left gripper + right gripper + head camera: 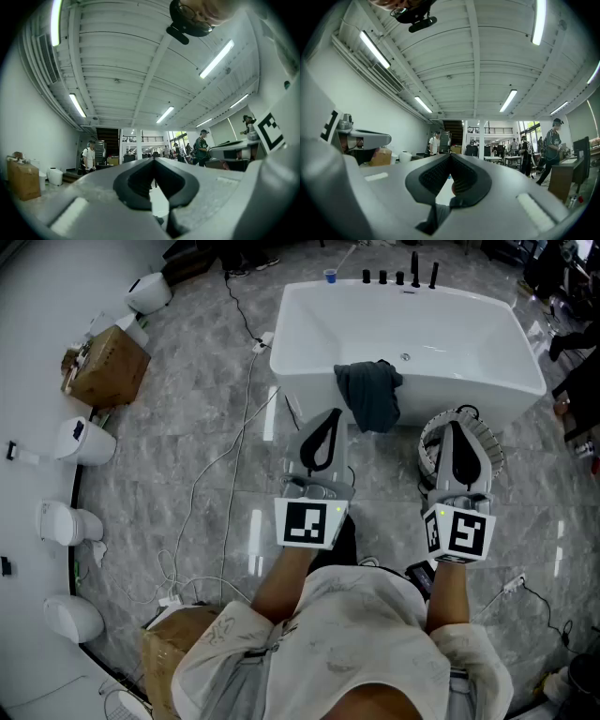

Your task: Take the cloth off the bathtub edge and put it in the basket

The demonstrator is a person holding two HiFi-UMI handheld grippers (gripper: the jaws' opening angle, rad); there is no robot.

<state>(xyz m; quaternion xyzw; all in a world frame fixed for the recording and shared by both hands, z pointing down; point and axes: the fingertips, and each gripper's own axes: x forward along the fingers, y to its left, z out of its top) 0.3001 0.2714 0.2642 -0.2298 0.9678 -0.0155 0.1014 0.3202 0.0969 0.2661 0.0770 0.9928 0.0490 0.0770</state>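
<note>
In the head view a dark grey cloth (370,395) hangs over the near edge of the white bathtub (309,343). A round white basket (431,444) stands on the floor just in front of the tub, to the right of the cloth. My left gripper (330,414) is held short of the cloth, slightly to its left, with its jaws shut and nothing in them. My right gripper (455,426) hovers over the basket, also shut and empty. Both gripper views look out level into the hall, with the left gripper (153,160) and right gripper (451,155) tips closed together; cloth and tub are out of those views.
A cardboard box (105,365) and white toilets (84,441) line the left wall. Cables (211,474) trail over the grey tiled floor. Another box (173,643) sits by my left side. Black taps (398,276) stand on the tub's far rim. People stand far off (89,157).
</note>
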